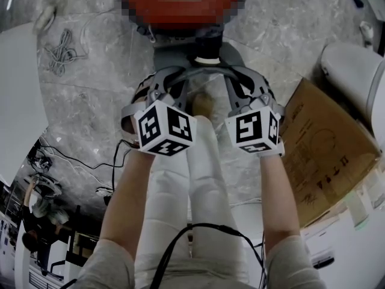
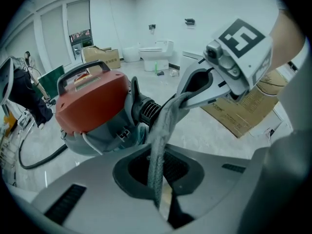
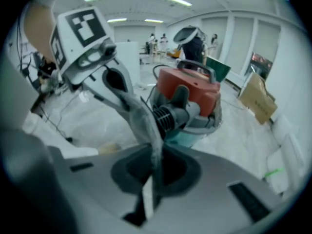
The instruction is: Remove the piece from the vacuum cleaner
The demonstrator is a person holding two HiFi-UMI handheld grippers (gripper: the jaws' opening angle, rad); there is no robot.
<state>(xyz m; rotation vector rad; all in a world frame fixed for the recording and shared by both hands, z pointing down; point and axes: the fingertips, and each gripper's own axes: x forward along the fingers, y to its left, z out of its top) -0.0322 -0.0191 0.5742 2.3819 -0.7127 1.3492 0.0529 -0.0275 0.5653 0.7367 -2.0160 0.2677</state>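
The vacuum cleaner point(image 2: 90, 108) has a red top with a dark handle, a grey base and a black ribbed inlet point(image 3: 168, 116). It stands on the marble floor just beyond both grippers. A grey flexible piece point(image 1: 204, 71) arcs in front of the inlet from one gripper to the other. My left gripper point(image 1: 173, 82) is shut on its left end, and the strip point(image 2: 161, 145) runs up out of the jaws. My right gripper point(image 1: 237, 82) is shut on the other end point(image 3: 146, 123). Whether the piece is still joined to the inlet is hidden.
A flattened cardboard box point(image 1: 325, 155) lies on the floor to the right, with a white toilet point(image 1: 355, 71) behind it. Loose cables point(image 1: 60, 53) lie at the back left beside a white panel point(image 1: 18, 101). The person's legs point(image 1: 198, 209) stand below the grippers.
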